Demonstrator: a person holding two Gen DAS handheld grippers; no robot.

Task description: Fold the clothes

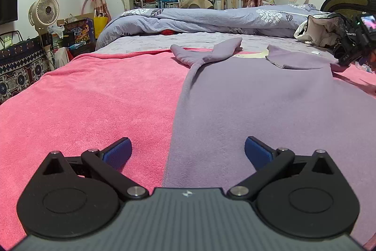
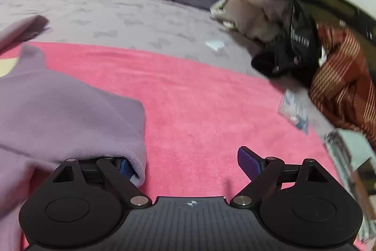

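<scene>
Both tongs are gaping empty: left tongs (image 1: 188, 152) straddling the purple garment's (image 1: 258, 98) edge on the pink blanket (image 1: 94, 91), right tongs (image 2: 185, 164) beside a sleeve fold (image 2: 94, 114), judging where to pinch

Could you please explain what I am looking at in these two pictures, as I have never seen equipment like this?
These are two handheld grippers, one in each of a person's hands, each with a wide-angle camera looking forward along its two fingers. One picture comes from the left gripper, the other from the right gripper. The black parts with blue pads at the bottom are the fingers. Both stand open and grip nothing, though a fold of the purple garment drapes over one finger of the right gripper. The garment lies spread on a pink blanket on a bed, with a blue-grey duvet bunched behind and a pile of other clothes to the right.
</scene>
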